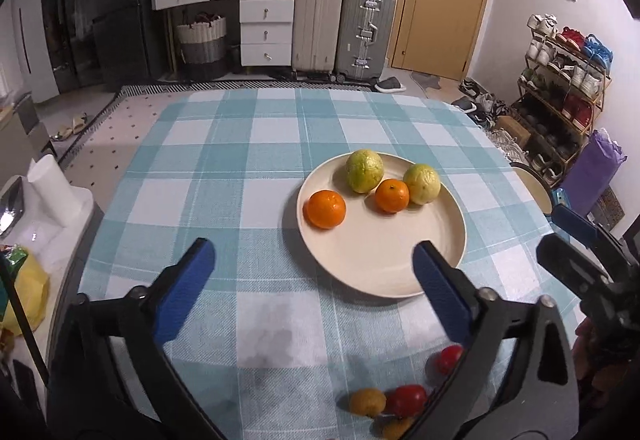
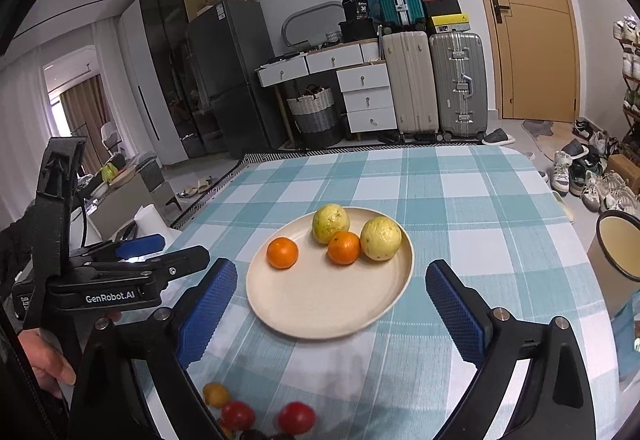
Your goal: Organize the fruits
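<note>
A cream plate (image 1: 372,264) (image 2: 320,300) sits on the blue-checked tablecloth (image 1: 248,167). On it lie two oranges (image 1: 324,208) (image 1: 392,195) and two yellow-green guavas (image 1: 364,170) (image 1: 422,183). In the right wrist view the same fruits show as oranges (image 2: 282,252) (image 2: 343,248) and guavas (image 2: 330,223) (image 2: 380,238). Small red tomatoes (image 1: 408,399) (image 2: 296,417) and small yellow-orange fruits (image 1: 367,401) (image 2: 216,394) lie at the near table edge. My left gripper (image 1: 314,260) is open and empty, short of the plate. My right gripper (image 2: 332,280) is open and empty, its fingers either side of the plate's near part.
A cream enamel mug (image 2: 618,248) stands at the table's right edge. A white paper roll (image 1: 52,187) sits left of the table. Beyond the far edge are suitcases (image 1: 344,27), white drawers (image 1: 266,31), a door and a shoe rack (image 1: 564,87).
</note>
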{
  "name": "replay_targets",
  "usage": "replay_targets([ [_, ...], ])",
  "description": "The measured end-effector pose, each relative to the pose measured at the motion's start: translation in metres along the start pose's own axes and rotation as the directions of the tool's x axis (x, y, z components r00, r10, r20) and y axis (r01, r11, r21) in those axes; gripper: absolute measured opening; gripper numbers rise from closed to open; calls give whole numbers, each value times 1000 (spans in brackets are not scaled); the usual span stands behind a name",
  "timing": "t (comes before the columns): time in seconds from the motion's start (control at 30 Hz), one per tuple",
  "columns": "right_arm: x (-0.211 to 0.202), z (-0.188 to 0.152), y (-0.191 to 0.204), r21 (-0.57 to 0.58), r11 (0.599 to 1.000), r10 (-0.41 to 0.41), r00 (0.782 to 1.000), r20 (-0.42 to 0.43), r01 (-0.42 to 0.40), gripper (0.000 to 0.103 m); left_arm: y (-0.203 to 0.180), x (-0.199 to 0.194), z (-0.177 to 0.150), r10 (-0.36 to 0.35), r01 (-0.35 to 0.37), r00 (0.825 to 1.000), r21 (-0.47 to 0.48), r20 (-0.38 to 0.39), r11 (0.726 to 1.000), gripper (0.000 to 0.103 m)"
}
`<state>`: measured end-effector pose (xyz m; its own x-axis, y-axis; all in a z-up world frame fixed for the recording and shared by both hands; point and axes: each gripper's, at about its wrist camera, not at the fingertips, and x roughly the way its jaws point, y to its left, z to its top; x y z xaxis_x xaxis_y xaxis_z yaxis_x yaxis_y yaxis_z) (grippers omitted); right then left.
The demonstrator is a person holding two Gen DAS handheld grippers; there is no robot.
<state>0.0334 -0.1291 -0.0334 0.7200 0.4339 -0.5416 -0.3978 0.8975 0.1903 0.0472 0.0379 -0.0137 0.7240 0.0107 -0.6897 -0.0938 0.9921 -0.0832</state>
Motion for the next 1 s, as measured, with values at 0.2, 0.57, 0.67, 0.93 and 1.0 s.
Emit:
replay_targets([
  [0.2, -14, -13, 4, 0, 1000, 16, 1000, 5, -16, 98, 3, -14, -15, -30, 30, 1000, -16, -4, 999, 102],
  [0.57, -34, -33, 12, -23, 999, 25, 999, 35, -24, 103, 10, -15, -47, -90, 87, 993, -49, -75, 995, 102],
  [0.67, -34, -38, 11, -8, 999, 31, 999, 27, -31, 103, 9, -14, -57, -113, 109, 990, -41, -91, 993, 102],
  [0.93, -31, -50, 11, -3, 999, 42, 999, -9, -42, 103, 11, -3, -85, -150, 146, 977, -39, -150, 989, 102],
  [1.0, -32, -52, 11, -2, 999, 43, 999, -14, -43, 103, 16, 1, -91, -182, 173, 970, -67, -163, 983, 102],
])
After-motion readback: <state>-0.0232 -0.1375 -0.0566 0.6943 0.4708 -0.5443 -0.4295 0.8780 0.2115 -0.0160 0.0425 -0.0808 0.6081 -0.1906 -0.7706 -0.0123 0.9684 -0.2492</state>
